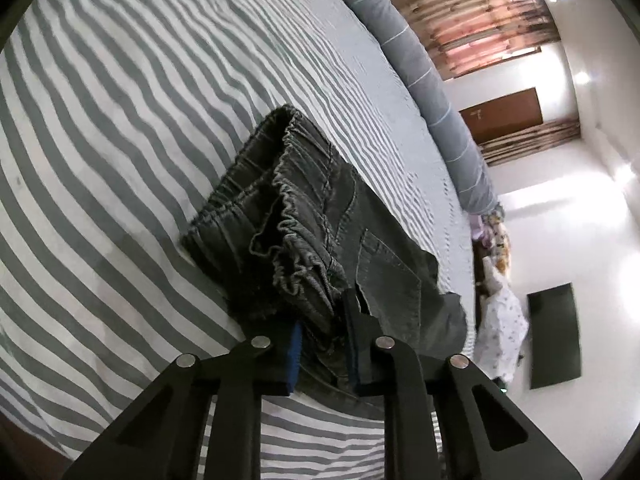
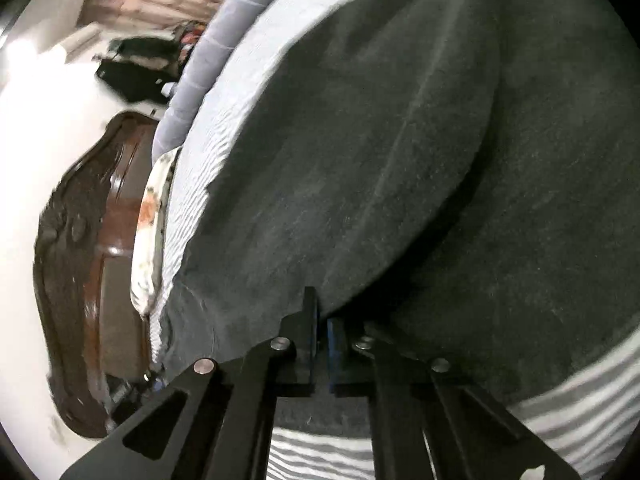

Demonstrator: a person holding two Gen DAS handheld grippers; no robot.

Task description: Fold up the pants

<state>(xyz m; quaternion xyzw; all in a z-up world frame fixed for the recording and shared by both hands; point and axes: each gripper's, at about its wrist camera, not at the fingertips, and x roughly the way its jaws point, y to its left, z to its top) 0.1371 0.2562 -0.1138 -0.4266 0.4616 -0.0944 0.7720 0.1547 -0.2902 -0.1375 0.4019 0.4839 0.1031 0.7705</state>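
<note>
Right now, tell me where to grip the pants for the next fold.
Grip the elastic waistband, coming in from its open end. It lies bunched and raised off the striped bedspread, giving a thick edge to pinch. The left hand-held gripper already clamps the pants beside the back pocket.

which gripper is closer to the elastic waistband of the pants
Left. The left gripper grips the pants beside the waistband; the right gripper pinches plain dark fabric, no waistband in its view.

Left gripper [image 1: 323,354]: matte black linkage arms with triangular cut-outs; four round silver pivot pins; blue pads lining black fingers [image 1: 358,332]; right gripper [image 2: 322,346]: same black frame, silver pins, a thin blue pad strip, slotted arms.
</note>
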